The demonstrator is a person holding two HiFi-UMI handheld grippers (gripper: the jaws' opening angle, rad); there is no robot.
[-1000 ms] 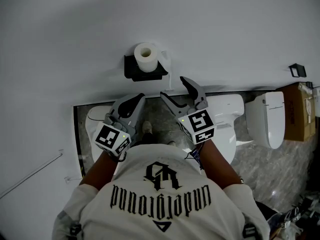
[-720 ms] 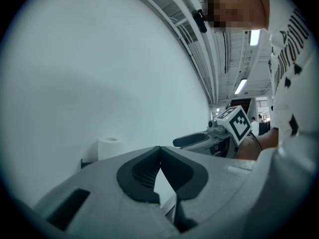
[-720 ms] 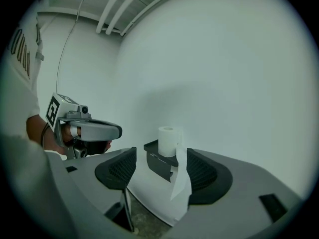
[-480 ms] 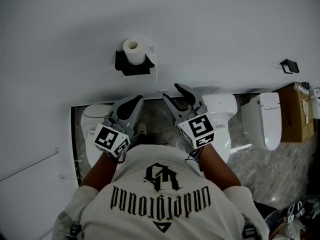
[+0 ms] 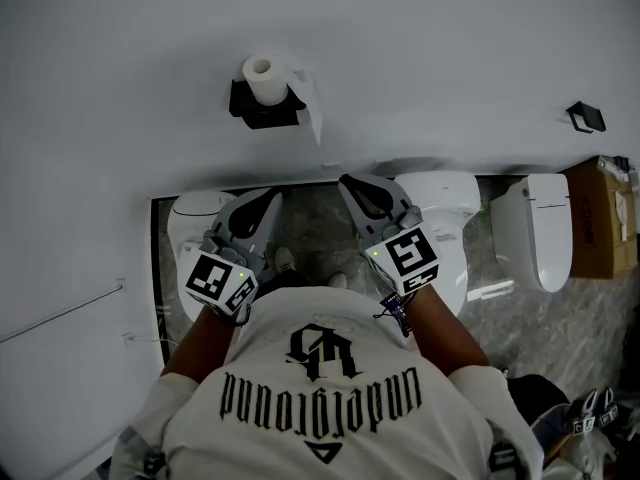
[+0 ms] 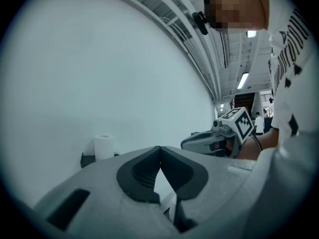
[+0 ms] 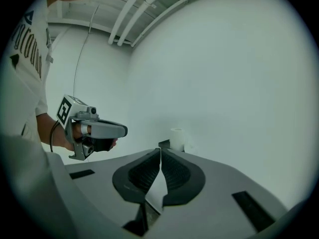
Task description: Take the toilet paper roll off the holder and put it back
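A white toilet paper roll point(image 5: 262, 78) stands upright on a black wall holder point(image 5: 262, 113), with a loose sheet hanging at its right. Both grippers are held level, well short of the wall and apart from the roll. My left gripper point(image 5: 272, 196) is shut with nothing in it. My right gripper point(image 5: 350, 181) has just been closing and its jaw tips now meet on nothing. The left gripper view shows the roll point(image 6: 103, 146) far off at the left. In the right gripper view the roll point(image 7: 177, 138) stands just beyond the shut tips point(image 7: 159, 151).
White toilets point(image 5: 190, 230) point(image 5: 448, 218) stand on the marble floor at either side of my feet, with a third one point(image 5: 540, 230) further right. A cardboard box point(image 5: 608, 208) sits at the far right. A second small black holder point(image 5: 586, 116) hangs on the wall.
My right gripper's jaws went from wide open to shut, with nothing between them. Both grippers drew back from the wall, and the roll now looks smaller and farther away.
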